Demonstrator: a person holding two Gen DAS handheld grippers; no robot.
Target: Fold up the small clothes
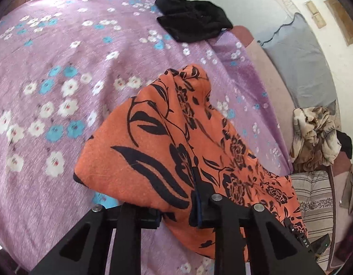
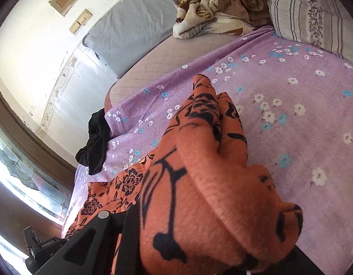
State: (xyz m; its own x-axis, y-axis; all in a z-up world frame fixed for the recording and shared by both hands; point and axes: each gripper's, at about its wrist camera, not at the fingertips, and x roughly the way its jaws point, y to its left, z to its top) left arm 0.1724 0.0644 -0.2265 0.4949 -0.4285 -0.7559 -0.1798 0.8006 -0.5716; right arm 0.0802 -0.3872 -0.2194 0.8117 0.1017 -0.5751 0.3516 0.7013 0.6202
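Observation:
An orange garment with black floral print (image 1: 167,142) hangs over the purple flowered bedsheet (image 1: 61,68). My left gripper (image 1: 176,215) is shut on its near edge; cloth drapes between and over the fingers. In the right wrist view the same orange garment (image 2: 199,183) bunches over my right gripper (image 2: 199,240) and hides its fingers; only the left black arm shows. The cloth seems held there, lifted off the bedsheet (image 2: 302,126).
Black folded clothes (image 1: 192,18) lie at the sheet's far edge, also in the right wrist view (image 2: 96,142). A grey pillow (image 1: 298,64), a crumpled beige blanket (image 1: 316,133) and a striped pillow (image 1: 314,197) sit by the wall.

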